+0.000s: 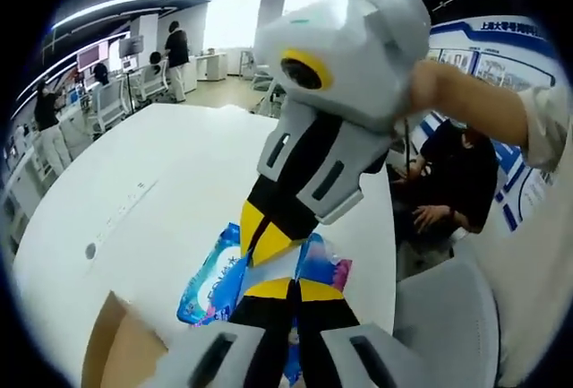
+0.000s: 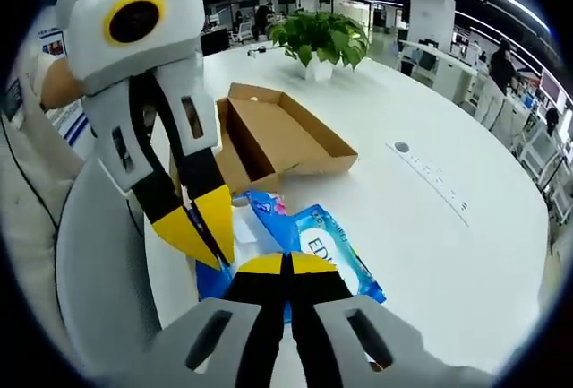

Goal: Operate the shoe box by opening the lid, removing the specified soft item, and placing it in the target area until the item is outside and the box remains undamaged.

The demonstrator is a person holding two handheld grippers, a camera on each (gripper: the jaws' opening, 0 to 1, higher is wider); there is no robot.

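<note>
In the left gripper view, the left gripper (image 1: pixel 288 288) rises from the near edge with its yellow-tipped jaws pressed together on the blue soft pack (image 1: pixel 213 282), which lies on the white table (image 1: pixel 134 191). The right gripper (image 1: pixel 266 237) comes down from the upper right, its own yellow tips closed and meeting the same pack just beside the left one's. A brown corner of the shoe box (image 1: pixel 121 352) shows at the near left, touching nothing. A person's hand (image 1: pixel 466 101) grips the right gripper's handle at far right.

In the right gripper view, the right gripper (image 2: pixel 286 264) sits near, jaws shut with no gap, pinching the near edge of the soft pack (image 2: pixel 336 258). The left gripper (image 2: pixel 201 227) enters from the left, tips together on the pack's left side. The shoe box (image 2: pixel 277 133) stands open and well apart beyond, with a potted plant (image 2: pixel 320 38) farther off.

The pack is already outside the box. The risk from here, as a judgement: two grippers holding one thin wrapper could tear it if the hands pull apart, or let it slip and fall short of the target area if either lets go early. The box appears undamaged.
</note>
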